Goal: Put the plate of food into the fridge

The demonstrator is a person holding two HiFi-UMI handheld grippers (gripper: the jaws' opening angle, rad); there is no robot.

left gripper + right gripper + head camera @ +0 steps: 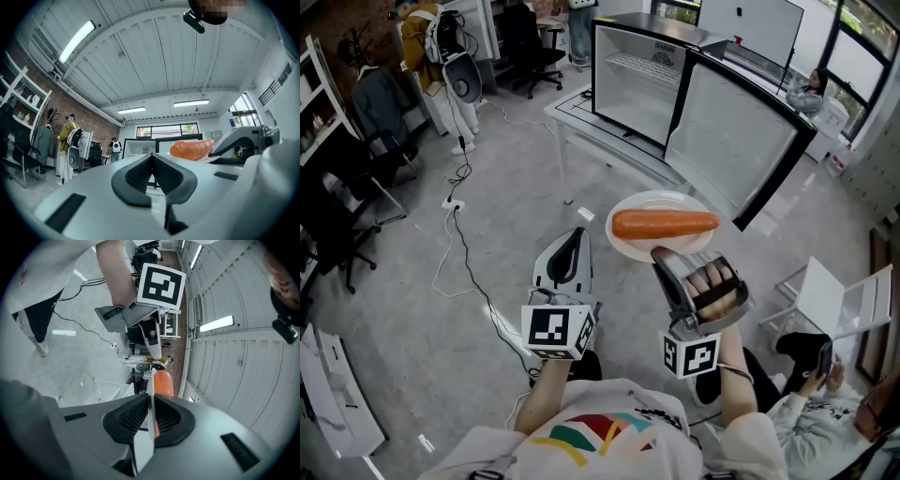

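A white plate (652,203) carries one long orange piece of food (664,223). My right gripper (661,255) is shut on the plate's near rim and holds it level in the air. In the right gripper view the rim (150,380) runs edge-on between the pads, with the food (163,383) beyond. My left gripper (573,234) hangs to the plate's left, shut on nothing; its pads (140,176) meet. The fridge (642,80) stands ahead on a white table (574,112) with its door (731,141) swung open and its shelves bare.
A person sits at the lower right (825,375) beside a white chair (839,300). Cables (459,244) trail over the grey floor to the left. Office chairs and a person with a backpack (455,56) are at the far left.
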